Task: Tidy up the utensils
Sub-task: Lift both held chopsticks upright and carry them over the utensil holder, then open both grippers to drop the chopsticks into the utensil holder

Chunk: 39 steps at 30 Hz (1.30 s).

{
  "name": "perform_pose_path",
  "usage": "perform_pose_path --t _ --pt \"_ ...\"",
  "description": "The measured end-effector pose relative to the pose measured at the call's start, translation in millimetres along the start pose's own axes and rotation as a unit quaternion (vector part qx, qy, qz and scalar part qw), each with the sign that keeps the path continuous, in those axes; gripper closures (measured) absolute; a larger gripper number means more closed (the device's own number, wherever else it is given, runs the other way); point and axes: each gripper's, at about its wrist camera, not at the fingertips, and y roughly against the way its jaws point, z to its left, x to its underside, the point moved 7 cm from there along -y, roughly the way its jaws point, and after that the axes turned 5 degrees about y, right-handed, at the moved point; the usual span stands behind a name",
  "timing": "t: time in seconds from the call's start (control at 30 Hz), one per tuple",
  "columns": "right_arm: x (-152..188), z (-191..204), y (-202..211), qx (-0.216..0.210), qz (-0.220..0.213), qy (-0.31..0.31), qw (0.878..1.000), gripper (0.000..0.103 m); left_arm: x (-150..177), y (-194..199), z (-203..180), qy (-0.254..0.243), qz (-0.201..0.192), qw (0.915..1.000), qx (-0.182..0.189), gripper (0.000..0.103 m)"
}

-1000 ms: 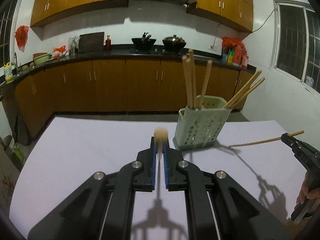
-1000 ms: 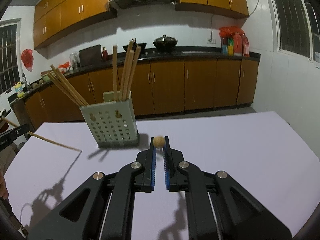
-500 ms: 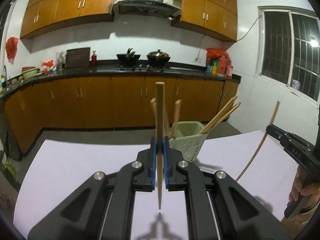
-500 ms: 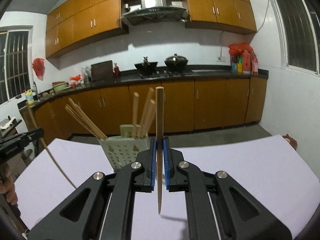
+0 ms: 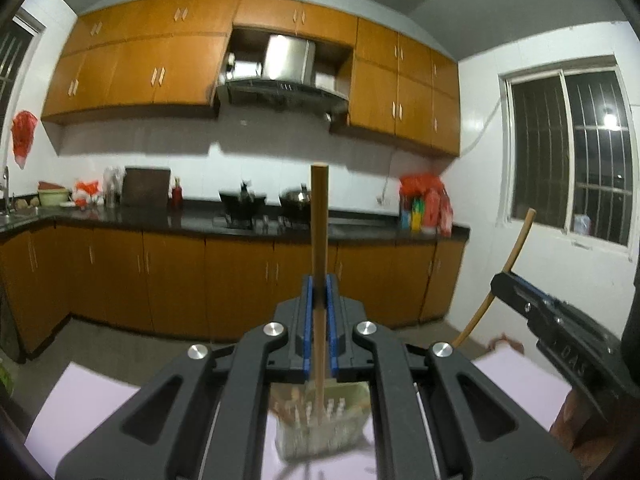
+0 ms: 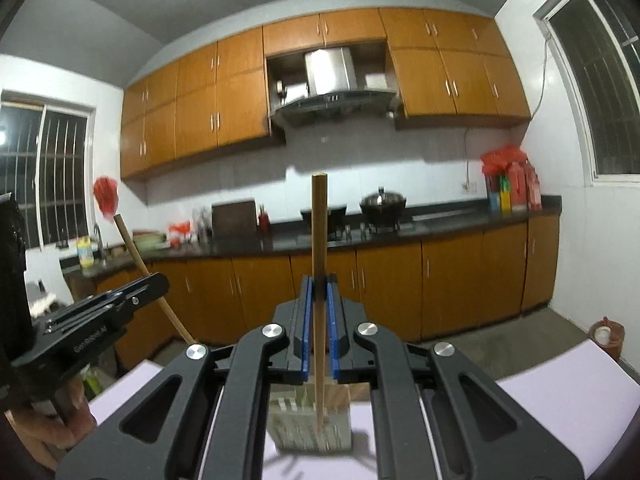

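Chopsticks of pale wood stand upright, one clamped in the left gripper [image 5: 319, 292], one [image 6: 319, 256] in the right gripper [image 6: 319, 294], each pinched between blue pads. The pale green perforated plastic holder [image 6: 310, 426] sits below on the lilac table [image 6: 560, 376], blurred, seemingly right under both tips. To do this well, keep each stick vertical, lower one at a time, and unclench only once the tip is inside the rim.
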Motion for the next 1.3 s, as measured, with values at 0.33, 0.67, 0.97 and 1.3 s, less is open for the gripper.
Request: perform_pose_path --t 0.33,0.67,0.97,1.3 --pt "24.4 5.0 -51.5 0.004 -0.013 0.014 1.000 0.095 11.9 -54.1 9.4 0.007 -0.015 0.9998 -0.012 0.095" --pt "57.8 1.2 -70.5 0.000 0.033 0.004 0.999 0.095 49.8 -78.1 17.8 0.019 0.011 0.9997 -0.006 0.095" --pt "56.7 -2.5 -59.9 -0.010 0.044 0.005 0.999 0.088 45.9 -65.1 26.5 0.026 0.009 0.9995 -0.017 0.072" --pt "34.5 -14.4 13.4 0.021 0.013 -0.001 1.000 0.030 40.0 23.9 49.6 0.018 -0.012 0.9987 -0.046 0.031"
